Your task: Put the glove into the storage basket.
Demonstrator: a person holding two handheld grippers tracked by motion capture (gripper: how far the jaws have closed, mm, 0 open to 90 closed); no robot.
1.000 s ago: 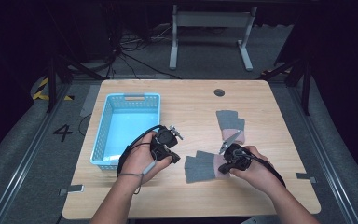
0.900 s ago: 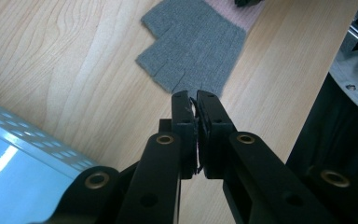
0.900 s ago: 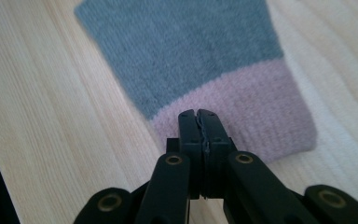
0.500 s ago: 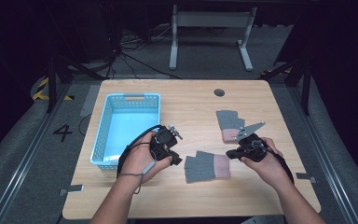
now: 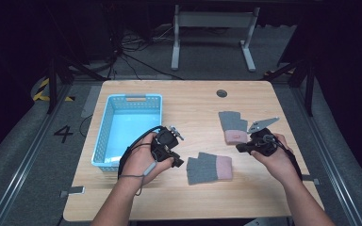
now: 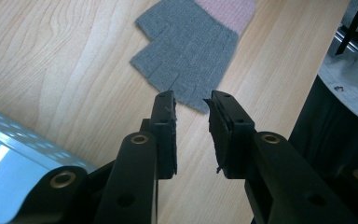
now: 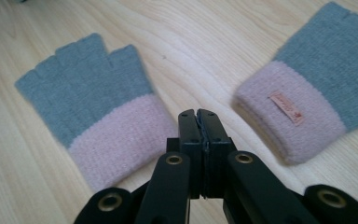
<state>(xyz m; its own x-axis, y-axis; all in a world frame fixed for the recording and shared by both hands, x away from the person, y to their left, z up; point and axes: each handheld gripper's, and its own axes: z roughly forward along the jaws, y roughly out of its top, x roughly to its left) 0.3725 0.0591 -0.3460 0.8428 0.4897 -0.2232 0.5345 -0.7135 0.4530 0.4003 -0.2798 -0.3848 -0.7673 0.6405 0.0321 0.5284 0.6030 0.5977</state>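
Dark floor and cables surround a pale wooden bench (image 5: 193, 101) seen from above, with a person's two forearms reaching in from the near edge. Each hand holds a black claw. The left claw (image 6: 191, 105) has just been opening; its jaws stand partly apart with nothing between them, their tips hovering just short of the finger end of a grey fingerless glove (image 5: 209, 167) with a pink cuff, which lies flat directly ahead of that claw. The right claw (image 7: 199, 116) is closed tight on nothing, pointing at bare wood between two gloves: the near one to its left and a second glove (image 5: 233, 126) of the same knit, with a small sewn label on its pink cuff, to its right. A light blue basket (image 5: 128, 129) sits on the far side of the left claw from the gloves. Both gloves look soft, light and floppy, likely to sag and fold when lifted rather than slip. The thick ribbed cuff seems the surest place to pinch; thin finger edges may bunch up or pull loose.
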